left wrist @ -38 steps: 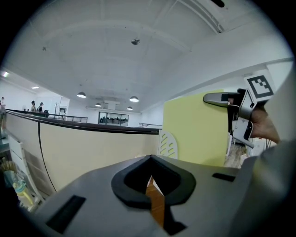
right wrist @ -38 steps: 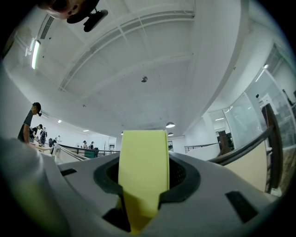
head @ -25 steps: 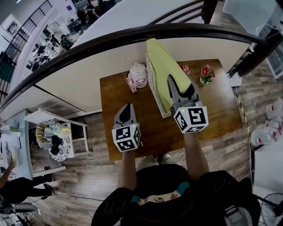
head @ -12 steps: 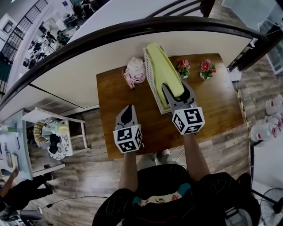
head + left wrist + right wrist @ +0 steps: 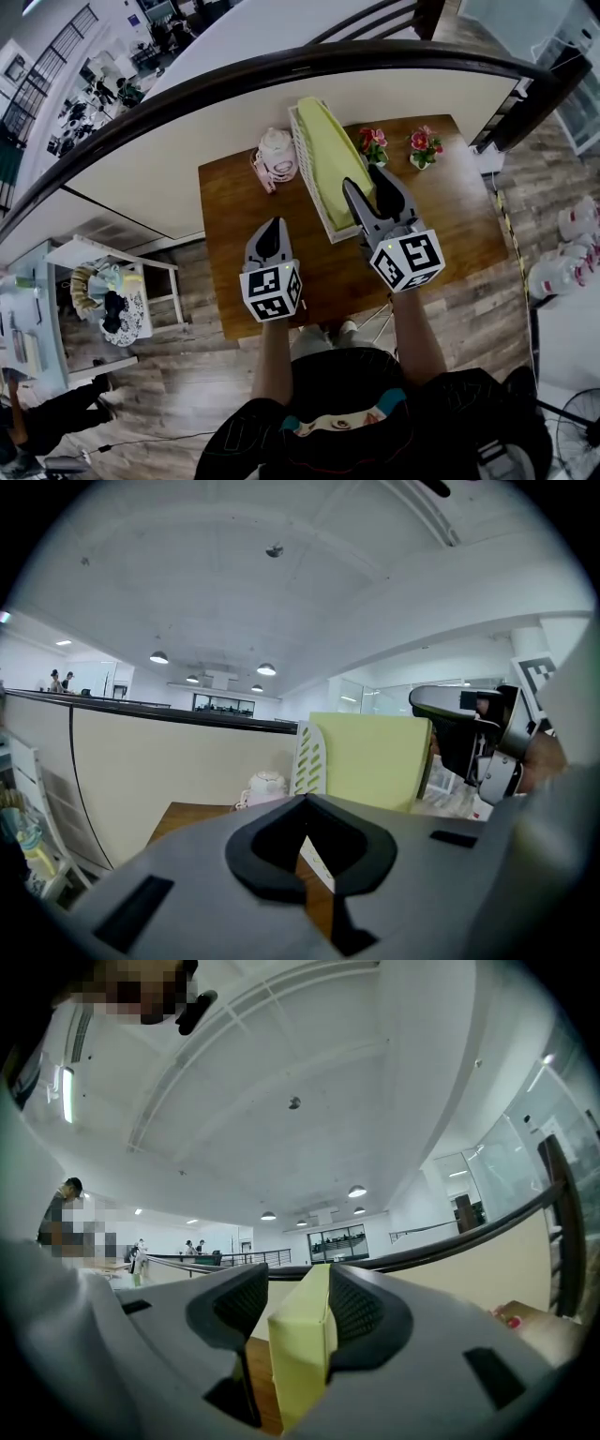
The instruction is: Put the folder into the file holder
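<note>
While one folder sits in one file holder | right tool spread astride it | left tool closed

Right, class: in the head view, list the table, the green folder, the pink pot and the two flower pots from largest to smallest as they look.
1. Table
2. Folder, though it stands up towards the camera, which may flatter it
3. Pink pot
4. Flower pots: these two look alike, so they are not ranked against each other
</note>
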